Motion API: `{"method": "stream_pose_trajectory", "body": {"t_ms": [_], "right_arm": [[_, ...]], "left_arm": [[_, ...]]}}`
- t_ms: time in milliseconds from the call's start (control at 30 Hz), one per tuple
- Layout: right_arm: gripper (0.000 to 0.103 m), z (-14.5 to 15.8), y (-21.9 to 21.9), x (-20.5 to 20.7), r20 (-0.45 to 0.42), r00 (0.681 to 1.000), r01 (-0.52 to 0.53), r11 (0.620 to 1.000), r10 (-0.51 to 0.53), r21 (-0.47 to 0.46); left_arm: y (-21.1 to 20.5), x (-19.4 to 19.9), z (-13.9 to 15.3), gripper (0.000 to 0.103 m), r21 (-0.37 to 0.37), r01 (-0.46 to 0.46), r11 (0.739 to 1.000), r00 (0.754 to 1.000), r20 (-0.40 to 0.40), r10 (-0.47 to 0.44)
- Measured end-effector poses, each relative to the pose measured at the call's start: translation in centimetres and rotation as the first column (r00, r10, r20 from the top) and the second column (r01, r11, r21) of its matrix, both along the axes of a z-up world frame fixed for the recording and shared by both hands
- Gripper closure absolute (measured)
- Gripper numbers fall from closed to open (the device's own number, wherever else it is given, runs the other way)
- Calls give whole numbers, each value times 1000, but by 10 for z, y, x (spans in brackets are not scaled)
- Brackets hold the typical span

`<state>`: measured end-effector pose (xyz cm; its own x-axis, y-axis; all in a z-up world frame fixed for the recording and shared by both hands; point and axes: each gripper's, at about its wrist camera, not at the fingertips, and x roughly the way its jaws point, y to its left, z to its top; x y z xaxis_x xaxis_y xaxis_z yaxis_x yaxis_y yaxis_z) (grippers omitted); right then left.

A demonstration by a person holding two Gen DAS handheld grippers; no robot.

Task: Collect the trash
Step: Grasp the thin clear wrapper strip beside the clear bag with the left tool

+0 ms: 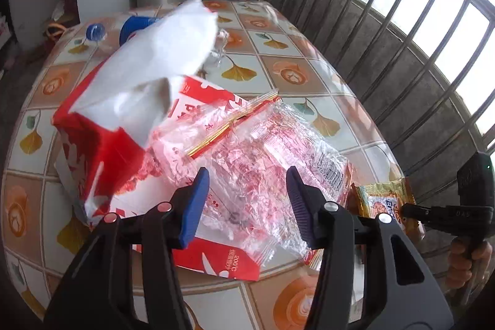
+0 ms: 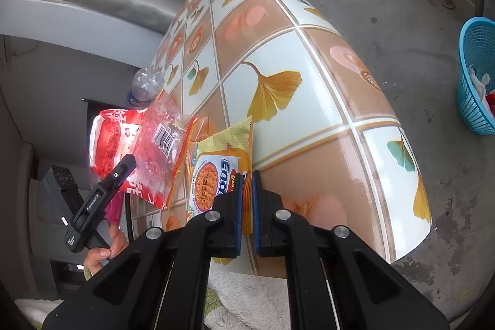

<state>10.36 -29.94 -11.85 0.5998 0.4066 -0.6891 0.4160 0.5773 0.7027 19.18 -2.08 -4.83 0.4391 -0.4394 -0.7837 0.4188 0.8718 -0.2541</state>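
My left gripper (image 1: 247, 194) stands open just above a crumpled clear wrapper (image 1: 263, 150), and its blue pads do not press on it. The wrapper lies on a red and white bag (image 1: 102, 150) whose white torn top sticks up. My right gripper (image 2: 247, 190) is shut on the edge of a yellow noodle packet (image 2: 216, 163) at the near table edge. In the left wrist view that packet (image 1: 383, 200) shows at the right, with the right gripper (image 1: 405, 209) clamped on it. The right wrist view also shows the clear wrapper (image 2: 161, 144), the red bag (image 2: 114, 138) and the left gripper (image 2: 128, 160).
The table (image 2: 309, 82) has a glossy leaf-pattern cloth. A crushed plastic bottle (image 2: 145, 85) with a blue cap (image 1: 96, 31) lies behind the bag, next to a glass (image 1: 219, 51). A blue basket (image 2: 476, 76) stands on the floor to the right. A metal railing (image 1: 402, 36) runs beyond the table.
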Motion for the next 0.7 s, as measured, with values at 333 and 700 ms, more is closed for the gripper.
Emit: {"method": "stream_pose_trajectory", "body": {"t_ms": [333, 700], "right_arm": [[97, -1, -1, -1, -1, 1000, 0, 1000, 0, 4], [97, -1, 2, 2, -5, 1000, -3, 1000, 3, 4]], "left_arm": [[-8, 1, -32, 54, -49, -41, 998, 978, -208, 30], [0, 7, -40, 72, -246, -126, 961, 963, -262, 59]]}}
